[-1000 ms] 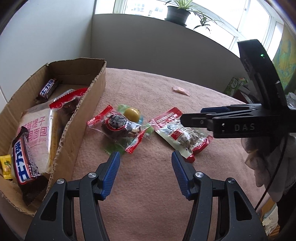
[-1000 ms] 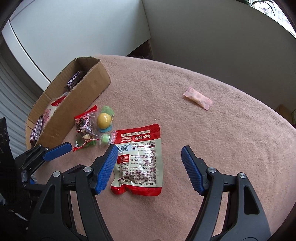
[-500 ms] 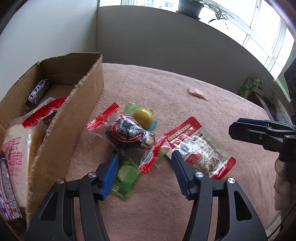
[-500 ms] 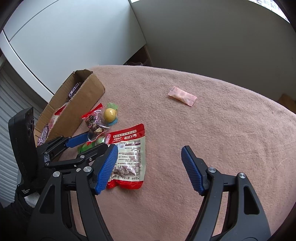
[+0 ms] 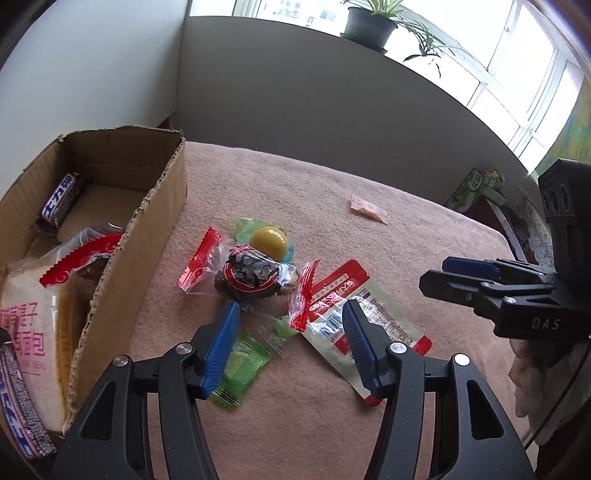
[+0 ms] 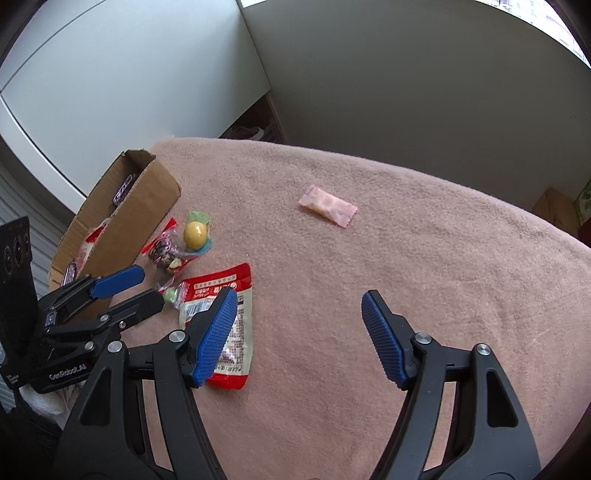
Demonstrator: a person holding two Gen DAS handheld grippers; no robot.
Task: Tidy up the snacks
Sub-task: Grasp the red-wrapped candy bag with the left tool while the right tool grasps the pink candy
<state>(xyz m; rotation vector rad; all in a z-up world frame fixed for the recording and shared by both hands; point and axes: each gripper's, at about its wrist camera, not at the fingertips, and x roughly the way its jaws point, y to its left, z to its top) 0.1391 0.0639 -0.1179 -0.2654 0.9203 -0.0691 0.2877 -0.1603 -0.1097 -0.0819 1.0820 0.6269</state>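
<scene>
A cardboard box [image 5: 147, 229] at the left holds a bread pack [image 5: 40, 295] and chocolate bars [image 5: 61, 201]. Beside it on the pink cloth lie a clear red-ended snack pack [image 5: 251, 277], a yellow ball candy [image 5: 269, 242], a green packet [image 5: 242, 365] and a red-and-white pouch [image 5: 369, 317]. My left gripper [image 5: 291, 343] is open and hovers over the clear pack's near end and the green packet. My right gripper [image 6: 299, 332] is open above the cloth, its left finger over the pouch [image 6: 229, 317]. A pink candy [image 6: 328, 205] lies farther away.
The cloth-covered table [image 6: 406, 258] ends at a grey wall behind. A green carton [image 5: 476, 188] and clutter stand off the table's right side. Potted plants [image 5: 373, 22] stand on the window sill. The right gripper shows at the right of the left wrist view [image 5: 491, 280].
My left gripper has moved forward and lower toward the snack pile beside the box. My right gripper has drawn back and to the right, away from the pouch.
</scene>
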